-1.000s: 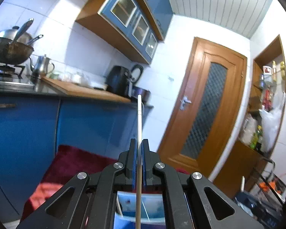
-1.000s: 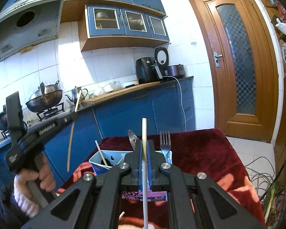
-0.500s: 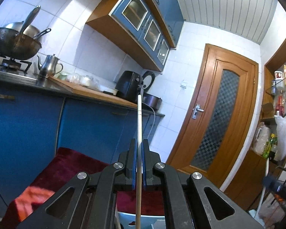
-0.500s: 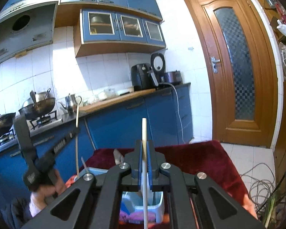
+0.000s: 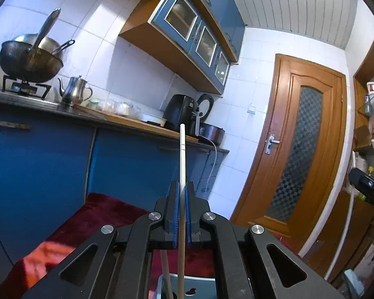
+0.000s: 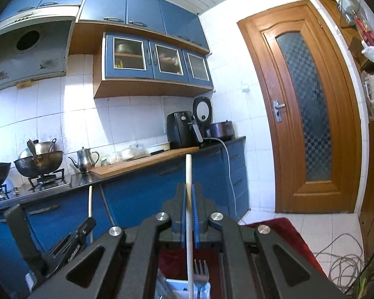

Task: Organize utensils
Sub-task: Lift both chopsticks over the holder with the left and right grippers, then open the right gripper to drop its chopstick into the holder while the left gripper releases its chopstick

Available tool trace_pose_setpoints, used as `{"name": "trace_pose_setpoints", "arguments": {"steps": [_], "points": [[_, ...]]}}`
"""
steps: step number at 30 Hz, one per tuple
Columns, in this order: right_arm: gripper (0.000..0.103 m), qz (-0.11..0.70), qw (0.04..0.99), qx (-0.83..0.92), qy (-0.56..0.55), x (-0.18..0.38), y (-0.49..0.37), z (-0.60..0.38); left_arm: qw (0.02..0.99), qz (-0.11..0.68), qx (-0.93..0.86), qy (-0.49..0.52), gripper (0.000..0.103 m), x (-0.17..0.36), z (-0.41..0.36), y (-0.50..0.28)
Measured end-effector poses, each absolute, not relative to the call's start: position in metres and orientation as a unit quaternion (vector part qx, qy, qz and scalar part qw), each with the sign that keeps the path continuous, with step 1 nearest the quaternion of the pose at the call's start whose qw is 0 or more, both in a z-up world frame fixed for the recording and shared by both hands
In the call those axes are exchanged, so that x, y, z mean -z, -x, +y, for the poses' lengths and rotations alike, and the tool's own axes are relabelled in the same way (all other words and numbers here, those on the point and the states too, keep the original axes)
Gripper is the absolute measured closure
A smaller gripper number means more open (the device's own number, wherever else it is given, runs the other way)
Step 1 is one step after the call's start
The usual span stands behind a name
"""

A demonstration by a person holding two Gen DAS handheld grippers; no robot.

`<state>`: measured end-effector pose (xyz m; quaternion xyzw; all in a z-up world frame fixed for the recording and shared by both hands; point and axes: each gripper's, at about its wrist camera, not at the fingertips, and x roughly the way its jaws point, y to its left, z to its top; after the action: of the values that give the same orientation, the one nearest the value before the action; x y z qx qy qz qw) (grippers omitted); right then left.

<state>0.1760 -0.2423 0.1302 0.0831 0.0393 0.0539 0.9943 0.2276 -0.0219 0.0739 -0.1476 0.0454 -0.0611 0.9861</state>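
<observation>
Chopsticks are what both tools carry: the left gripper point(image 5: 181, 194) has its blue pads pressed together on a pale chopstick point(image 5: 181, 164) that stands upright, its top reaching the height of the wooden counter edge point(image 5: 142, 124) behind it and its lower end running down past the gripper body toward the white holder point(image 5: 199, 285) directly beneath. A second thin stick point(image 5: 165, 269) leans just beside it, also above the holder. The holder sits on a dark red cloth point(image 5: 99, 214) in front of the blue cabinets point(image 5: 37, 164). From the right wrist view, the right gripper point(image 6: 188, 196) likewise pinches a light chopstick point(image 6: 188, 174) upright between its closed pads, with the lower end dropping toward the holder's rim point(image 6: 177, 282). A metal fork point(image 6: 201, 272) stands tines up in the holder, just right of that chopstick. Left of the holder in this view, the other gripper's black body point(image 6: 69, 241) shows with its own chopstick point(image 6: 90, 201) rising from it. Behind the holder, the counter carries a steel teapot point(image 6: 85, 159), a dark wok point(image 6: 38, 165) on the stove, and a black air fryer point(image 6: 183, 129). A wooden door point(image 6: 304, 114) stands to the right of the holder.
</observation>
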Motion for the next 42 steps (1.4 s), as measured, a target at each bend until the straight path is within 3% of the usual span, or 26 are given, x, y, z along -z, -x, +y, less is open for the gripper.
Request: {"name": "trace_pose_setpoints", "arguments": {"steps": [17,22,27,29,35,42], "points": [[0.096,0.104,0.99,-0.08,-0.05,-0.084,-0.187,-0.227,0.988,0.066,0.081,0.114,0.099,-0.074,-0.023,-0.207],[0.076,0.114,0.987,-0.093,-0.064,-0.083,-0.179,-0.229,0.987,0.076,0.087,0.11,0.099,-0.071,-0.02,-0.199],[0.065,0.114,0.986,-0.095,-0.08,-0.087,-0.165,-0.234,0.985,0.099,0.096,0.105,0.099,-0.066,-0.017,-0.195],[0.063,0.116,0.985,-0.093,-0.086,-0.087,-0.159,-0.237,0.984,0.103,0.097,0.107,0.099,-0.066,-0.016,-0.193],[0.062,0.137,0.98,-0.09,-0.109,-0.086,-0.145,-0.246,0.981,0.122,0.109,0.106,0.084,-0.067,-0.016,-0.183],[0.062,0.158,0.976,-0.087,-0.12,-0.088,-0.123,-0.249,0.977,0.141,0.115,0.112,0.082,-0.072,-0.01,-0.164]]}}
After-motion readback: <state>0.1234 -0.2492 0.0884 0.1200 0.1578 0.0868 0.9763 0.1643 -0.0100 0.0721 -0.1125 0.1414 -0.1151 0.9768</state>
